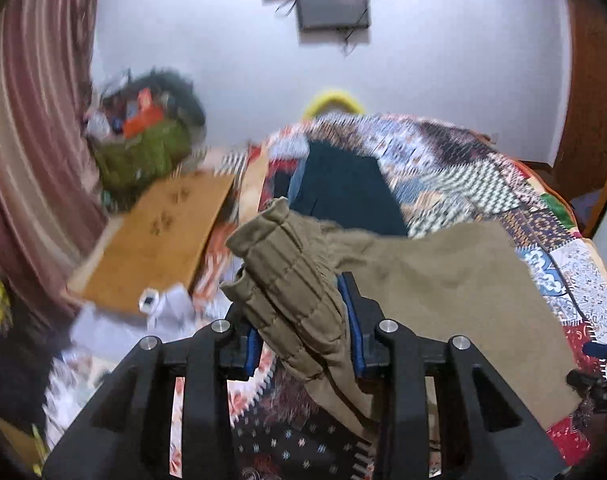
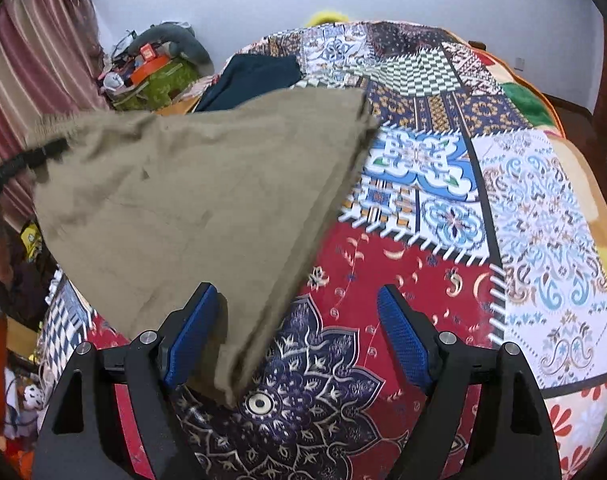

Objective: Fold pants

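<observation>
Khaki pants [image 1: 443, 276]: waistband clamped in left gripper [image 1: 303, 316], long axis trailing right toward right gripper [image 2: 299, 336], released, jaws wide, hem between them.

Left hand-held gripper [image 1: 305, 320] clamped, right [image 2: 299, 336] agape

Each camera sits on its gripper, close above the bed [image 2: 443, 208], looking down and forward; both see the tan pants [image 1: 443, 272].
</observation>
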